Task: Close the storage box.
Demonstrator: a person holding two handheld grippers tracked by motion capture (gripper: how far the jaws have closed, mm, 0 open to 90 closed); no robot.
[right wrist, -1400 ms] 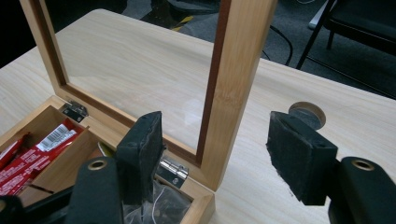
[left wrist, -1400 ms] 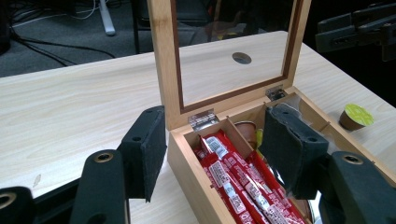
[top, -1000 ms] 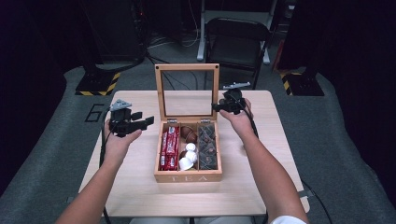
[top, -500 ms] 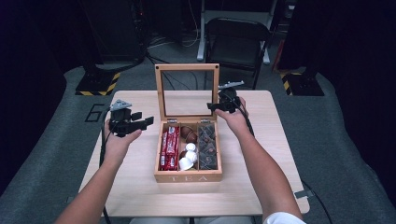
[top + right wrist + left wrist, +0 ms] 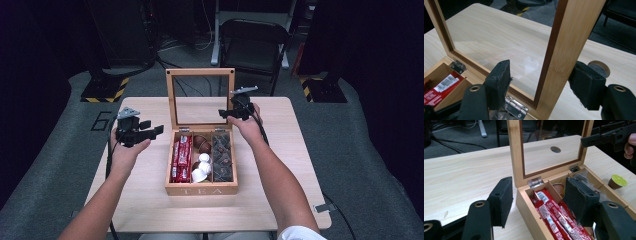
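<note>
A wooden tea box (image 5: 201,190) stands mid-table with its glass lid (image 5: 200,72) raised upright. Its compartments hold red packets (image 5: 181,159), brown and white capsules (image 5: 202,160) and dark tea bags (image 5: 221,156). My right gripper (image 5: 226,114) is at the lid's right edge. In the right gripper view it (image 5: 541,77) is open, with the lid's wooden side rail (image 5: 566,37) between the jaws: one pad in front of the glass, one behind the rail. My left gripper (image 5: 152,131) hovers left of the box, open and empty. Its jaws (image 5: 540,195) frame the box's near corner and the red packets (image 5: 551,215).
A green-topped capsule (image 5: 616,181) sits on the table beyond the box. The tabletop has a round cable hole (image 5: 599,67) behind the lid. A folding chair (image 5: 255,45) stands beyond the table's far edge. Cables trail off the table from both grippers.
My right gripper has shifted slightly left, from beside the lid onto its right rail. The left gripper has stayed where it was.
</note>
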